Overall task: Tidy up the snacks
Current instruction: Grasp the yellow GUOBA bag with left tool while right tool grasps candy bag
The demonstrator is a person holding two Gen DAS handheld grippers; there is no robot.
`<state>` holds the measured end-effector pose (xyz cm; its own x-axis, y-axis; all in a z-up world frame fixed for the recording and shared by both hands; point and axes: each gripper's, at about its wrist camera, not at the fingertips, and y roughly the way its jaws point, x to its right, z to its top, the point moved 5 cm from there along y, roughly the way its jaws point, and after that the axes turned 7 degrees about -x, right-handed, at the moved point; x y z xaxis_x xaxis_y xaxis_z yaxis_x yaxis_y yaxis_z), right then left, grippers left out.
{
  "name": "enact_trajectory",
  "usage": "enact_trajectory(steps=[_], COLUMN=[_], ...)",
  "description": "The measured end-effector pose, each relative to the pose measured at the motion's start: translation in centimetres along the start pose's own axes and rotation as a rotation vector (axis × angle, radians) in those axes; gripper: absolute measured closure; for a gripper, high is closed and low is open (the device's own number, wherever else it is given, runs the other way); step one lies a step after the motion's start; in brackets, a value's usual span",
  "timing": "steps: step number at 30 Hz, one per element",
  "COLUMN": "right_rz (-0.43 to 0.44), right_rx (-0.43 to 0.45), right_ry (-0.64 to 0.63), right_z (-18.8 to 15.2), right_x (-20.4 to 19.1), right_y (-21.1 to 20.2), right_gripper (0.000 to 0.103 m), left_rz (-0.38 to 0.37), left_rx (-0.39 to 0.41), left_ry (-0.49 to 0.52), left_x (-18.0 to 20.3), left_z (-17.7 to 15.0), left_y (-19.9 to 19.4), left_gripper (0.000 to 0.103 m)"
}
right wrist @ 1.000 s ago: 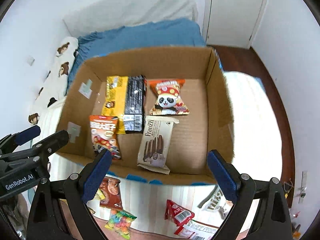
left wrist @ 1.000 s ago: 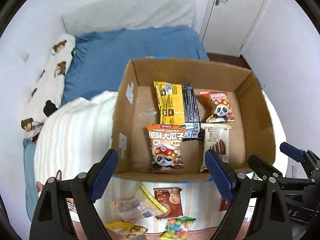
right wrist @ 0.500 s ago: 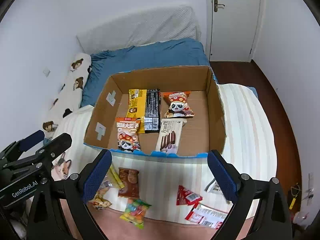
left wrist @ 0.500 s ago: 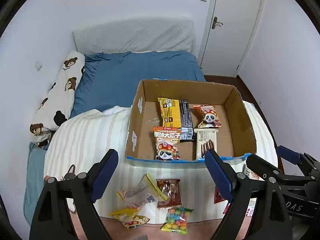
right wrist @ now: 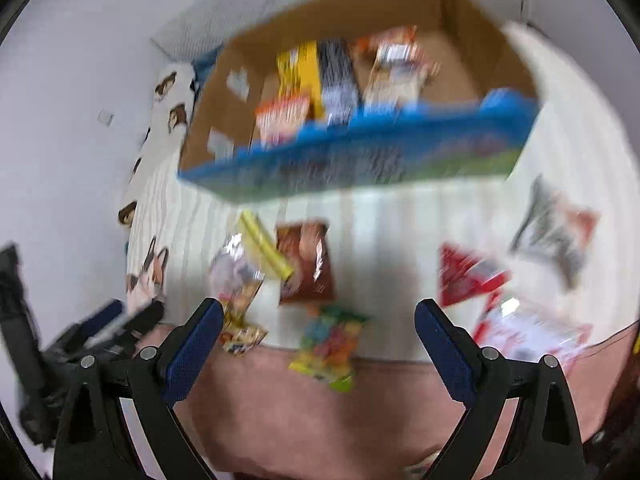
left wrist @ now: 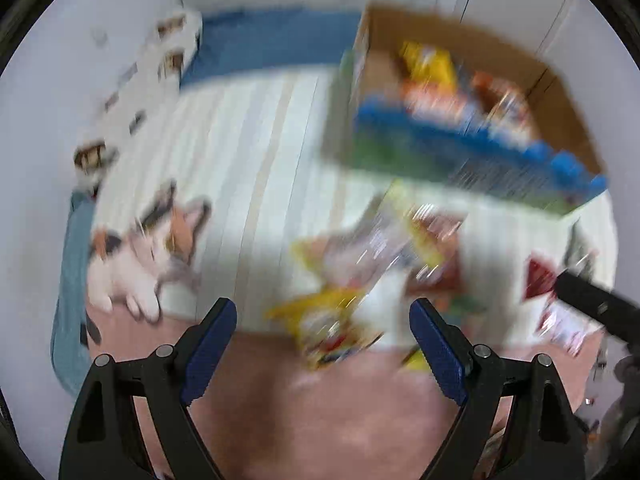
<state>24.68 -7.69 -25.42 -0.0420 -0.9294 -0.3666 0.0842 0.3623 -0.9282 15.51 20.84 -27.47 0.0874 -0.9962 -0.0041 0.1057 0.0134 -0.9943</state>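
tools (left wrist: 323,322) above loose snack packets (right wrist: 306,262)

Both views are bright under even, soft light, with only faint shadows beneath the box (right wrist: 360,168). Heavy motion blur smears the snacks (left wrist: 360,280) and bedding; gripper fingers (right wrist: 188,344) near the lens stay sharp. Fisheye bending and dark corners frame each view.

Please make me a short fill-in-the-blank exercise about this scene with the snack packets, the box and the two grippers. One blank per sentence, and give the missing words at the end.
1. The brown cardboard box with the blue front edge stands on the striped ______.
2. Nothing is between the jaws of the left gripper, so it is ______.
3. The colourful candy bag lies ______ the box, on the bed.
4. The jaws of the right gripper are ______, with no packet between them.

Missing words: bed; open; outside; closing
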Motion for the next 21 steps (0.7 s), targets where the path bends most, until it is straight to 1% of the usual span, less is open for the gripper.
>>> enact_trajectory(steps=[1, 2, 3, 5, 7, 9, 11, 12, 13, 15, 17, 19, 21], right_rz=[0.003, 0.007, 0.005, 0.000, -0.004, -0.003, -0.001, -0.001, 0.001, -0.008, -0.007, -0.024, -0.054], right_rx=[-0.015, -0.034, -0.052, -0.076, -0.091, -0.119, -0.139, -0.147, -0.158, -0.176, -0.199, -0.224, -0.237], right_ry=[0.003, 0.004, 0.008, 0.023, 0.044, 0.071, 0.109, 0.129, 0.146, 0.175, 0.205, 0.232, 0.219], right_z=[-0.2, -0.4, -0.5, -0.7, -0.8, -1.0, -1.2, -1.3, -1.5, -1.9, -2.5, -3.2, -3.8], right_x=[0.0, -0.1, -0.1, -0.1, 0.2, 0.4, 0.9, 1.1, 1.3, 1.5, 1.6, 1.6, 1.5], right_y=[1.0, 2.0, 3.0, 4.5, 5.6, 6.7, 7.5, 7.9, 8.4, 9.2, 10.4, 11.8, 13.1], right_gripper=[0.012, 0.023, 0.027, 0.027, 0.027, 0.027, 0.027, 0.026, 0.026, 0.026, 0.026, 0.026, 0.027], left_rz=[0.000, -0.028, -0.054, -0.129, -0.201, -0.258, -0.307, -0.314, -0.316, -0.287, -0.274, -0.233, -0.198], left_rx=[-0.021, -0.066, -0.104, -0.166, -0.211, -0.244, -0.258, -0.255, -0.239, -0.204, -0.195, -0.184, -0.183], left_ry=[-0.010, -0.034, -0.063, -0.128, -0.188, -0.238, -0.283, -0.294, -0.302, -0.301, -0.272, -0.240, -0.198], left_x=[-0.4, -1.1, -1.6, -2.2, -2.2, -1.8, -1.2, -1.0, -0.8, -0.6, -0.5, -0.6, -0.5], left_z=[-0.3, -0.8, -1.0, -1.7, -2.1, -2.4, -2.4, -2.3, -2.3, -2.2, -2.5, -2.3, -2.6], left_y=[0.9, 2.5, 3.7, 5.8, 7.6, 9.2, 10.5, 10.8, 11.0, 11.2, 11.3, 11.2, 11.0], left_gripper=[0.014, 0.014, 0.014, 0.014, 0.014, 0.014, 0.015, 0.015, 0.018, 0.039, 0.040, 0.042, 0.042])
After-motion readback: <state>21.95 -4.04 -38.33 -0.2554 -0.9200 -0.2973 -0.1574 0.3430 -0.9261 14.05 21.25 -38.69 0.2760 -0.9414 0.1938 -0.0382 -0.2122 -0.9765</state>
